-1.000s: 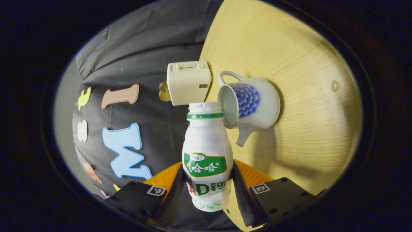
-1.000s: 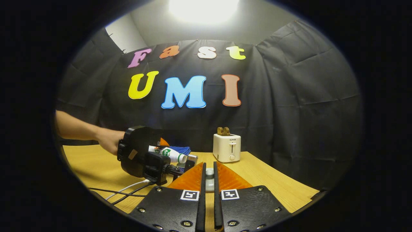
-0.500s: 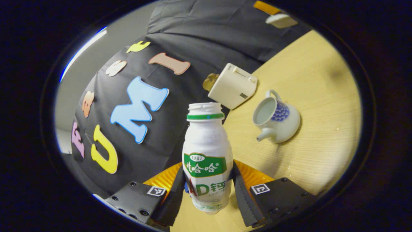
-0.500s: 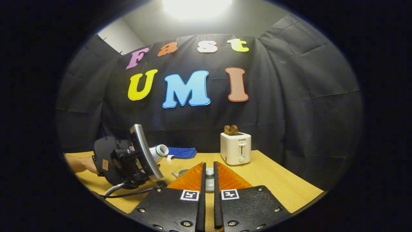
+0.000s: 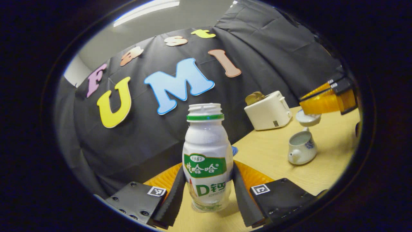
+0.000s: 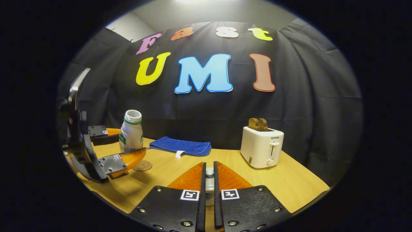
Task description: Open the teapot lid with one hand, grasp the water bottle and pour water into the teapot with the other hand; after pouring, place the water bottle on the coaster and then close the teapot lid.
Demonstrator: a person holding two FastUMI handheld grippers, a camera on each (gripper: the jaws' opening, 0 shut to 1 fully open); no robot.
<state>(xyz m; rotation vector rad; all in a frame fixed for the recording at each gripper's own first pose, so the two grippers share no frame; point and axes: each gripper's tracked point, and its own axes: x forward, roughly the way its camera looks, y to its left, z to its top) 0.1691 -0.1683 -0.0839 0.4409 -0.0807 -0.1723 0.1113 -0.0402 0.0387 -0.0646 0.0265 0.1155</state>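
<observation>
A white water bottle [image 5: 206, 154] with a green label and no cap stands upright between the fingers of my left gripper [image 5: 207, 174], which is shut on it. In the right gripper view the bottle [image 6: 131, 133] is at the left, just above a round coaster [image 6: 144, 165]; its base is hidden behind a finger. The white and blue teapot [image 5: 301, 149] sits open on the table to the right. Its lid [image 5: 308, 118] hangs just above it, and my right gripper [image 6: 209, 169] is shut on the lid's knob [image 6: 209, 176].
A white toaster [image 6: 262, 146] with toast stands at the back right of the wooden table [image 6: 283, 183]. A folded blue cloth [image 6: 180, 146] lies by the back wall, between the bottle and the toaster.
The bottle swung from tipped over the teapot's mouth to upright and moved away to the left, down near the coaster. The right gripper kept hold of the lid.
</observation>
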